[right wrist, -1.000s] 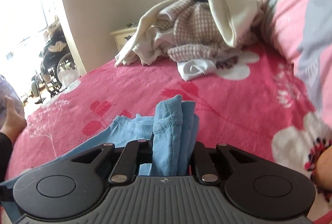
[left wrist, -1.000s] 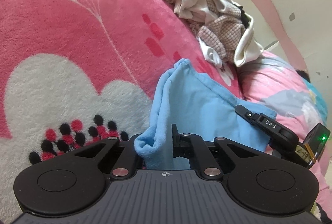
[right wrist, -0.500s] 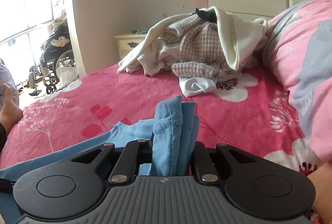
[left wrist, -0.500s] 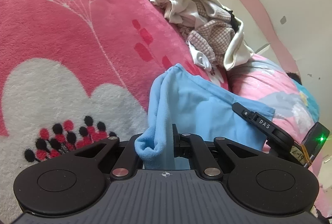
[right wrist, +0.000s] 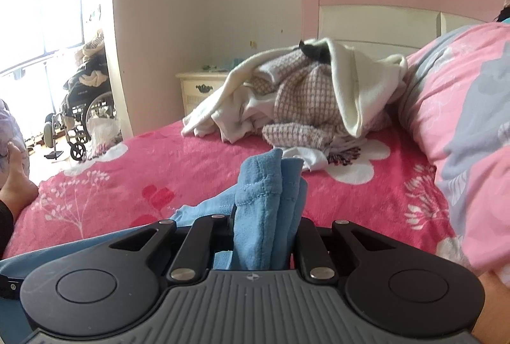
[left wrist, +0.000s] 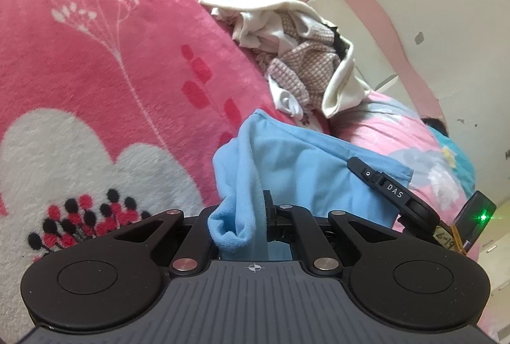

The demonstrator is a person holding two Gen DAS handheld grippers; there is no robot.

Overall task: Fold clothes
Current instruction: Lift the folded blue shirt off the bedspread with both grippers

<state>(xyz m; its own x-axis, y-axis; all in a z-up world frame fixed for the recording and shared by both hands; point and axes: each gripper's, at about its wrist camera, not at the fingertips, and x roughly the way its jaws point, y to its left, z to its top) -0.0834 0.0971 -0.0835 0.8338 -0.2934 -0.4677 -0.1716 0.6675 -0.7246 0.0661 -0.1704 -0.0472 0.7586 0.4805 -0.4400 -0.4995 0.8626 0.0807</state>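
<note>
A light blue garment (left wrist: 306, 172) hangs stretched between both grippers above the pink flowered blanket (left wrist: 95, 57). My left gripper (left wrist: 251, 216) is shut on one bunched edge of it, and the fabric hides the fingertips. In the left wrist view my right gripper (left wrist: 392, 194) shows at the right, clamped on the far edge. In the right wrist view my right gripper (right wrist: 267, 226) is shut on a thick fold of the blue garment (right wrist: 264, 197), whose remaining cloth trails down to the left.
A pile of unfolded white and checked clothes (right wrist: 306, 98) lies farther up the bed by the pink headboard (right wrist: 382, 3). A pink and grey quilt (right wrist: 462, 121) rises on the right. A nightstand (right wrist: 197, 89), a wheelchair (right wrist: 79, 118) and a person's foot (right wrist: 16, 184) are at the left.
Both grippers have risen together with the blue garment held in them. Both views now show more of the wall and headboard. Neither grip has changed.
</note>
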